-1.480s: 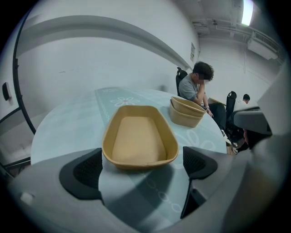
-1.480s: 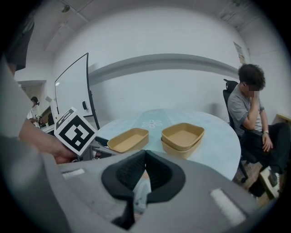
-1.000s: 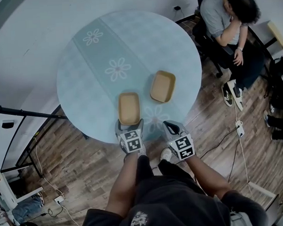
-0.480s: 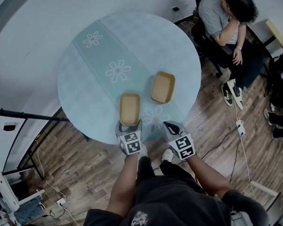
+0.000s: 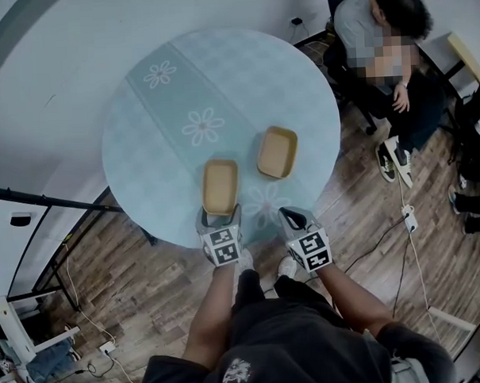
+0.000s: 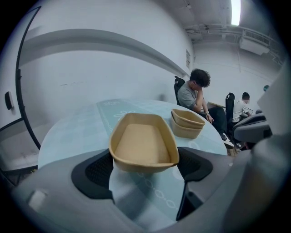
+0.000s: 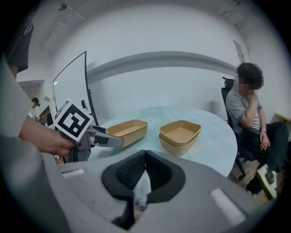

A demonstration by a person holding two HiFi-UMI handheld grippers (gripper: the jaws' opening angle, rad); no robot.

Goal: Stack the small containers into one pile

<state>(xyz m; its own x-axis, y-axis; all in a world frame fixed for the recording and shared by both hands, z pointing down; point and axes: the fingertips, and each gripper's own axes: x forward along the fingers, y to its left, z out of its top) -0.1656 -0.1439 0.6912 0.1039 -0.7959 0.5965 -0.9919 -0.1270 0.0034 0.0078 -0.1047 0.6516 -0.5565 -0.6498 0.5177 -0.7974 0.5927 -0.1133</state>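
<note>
- The left gripper [image 5: 220,215] sat low and centre in the head view, at the near edge of the round worktop [image 5: 154,123]. Its jaws were spread wide, one to each side of the near end of the single container [image 5: 221,184].
- In the left gripper view the ribbed black pads [image 6: 99,170] flanked the container's walls without visibly squeezing them. I judged the grip lined up but not yet closed, and the container looked to be resting on the cloth.
- The right gripper [image 5: 289,215] hung just right of it, off the worktop's edge, clenched with its pads pressed together and nothing between them. It seemed parked clear to leave the left one room.
- Two more containers sat already nested as a pair [image 5: 277,152], just up and right of the single one and apart from it. That was presumably where the loose container was meant to go.
- The containers were shallow tan trays, oblong with rounded corners, flared walls and a matt, paper-like surface. That tapered shape is what lets them nest.
- The worktop wore a smooth pale blue-green cloth with a faint check and white daisy prints.
- A person [image 5: 376,30] sat on a chair at the upper right, well away from the containers.
</note>
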